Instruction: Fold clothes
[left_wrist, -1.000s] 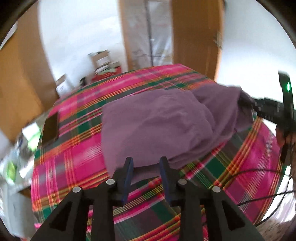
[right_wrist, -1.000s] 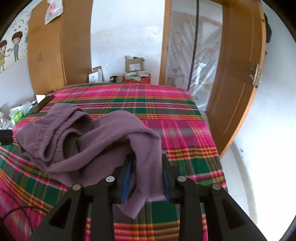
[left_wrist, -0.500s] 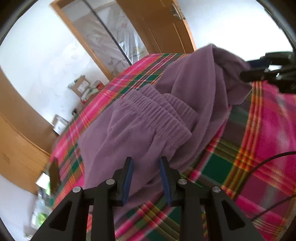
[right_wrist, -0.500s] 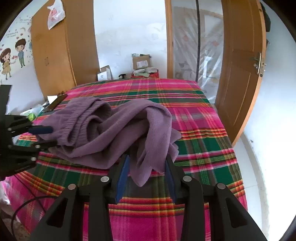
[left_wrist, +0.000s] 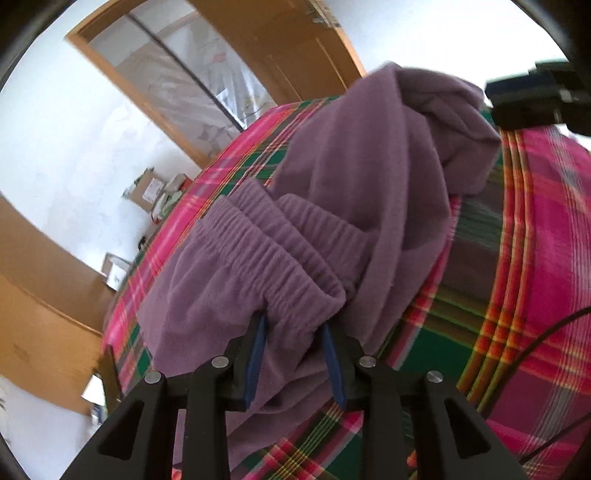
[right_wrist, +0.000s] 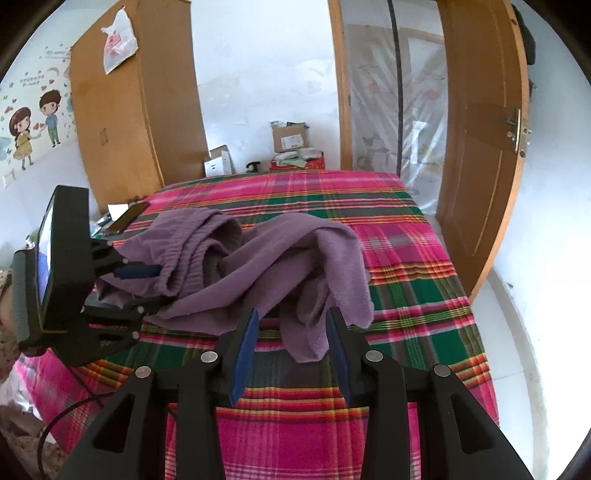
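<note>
We are working with a pair of purple trousers (right_wrist: 258, 258) that is lying bunched in a heap near the front of the bed (right_wrist: 406, 295), on its pink and green plaid cover. No fold is showing yet: the elastic waistband (left_wrist: 280, 254) is crumpled and doubled on itself, and a leg end (right_wrist: 306, 343) is trailing loose toward us. By our reading the task is only starting; the garment is waiting to be spread flat, and every fold is left to do.

Our left gripper (left_wrist: 295, 354) is reaching in at the waistband. Its blue pads are standing spread with cloth bulging between them, so we are judging it parted around the fabric and not pinching it. Our right gripper (right_wrist: 291, 343) is hovering at the trailing leg end, its pads likewise held apart on either side of the hanging cloth, which is lying between them without being clamped.

Beyond the bed we are seeing a wooden wardrobe (right_wrist: 129, 110), some cardboard boxes (right_wrist: 290, 138) against the wall, and an open door (right_wrist: 480, 147).
</note>
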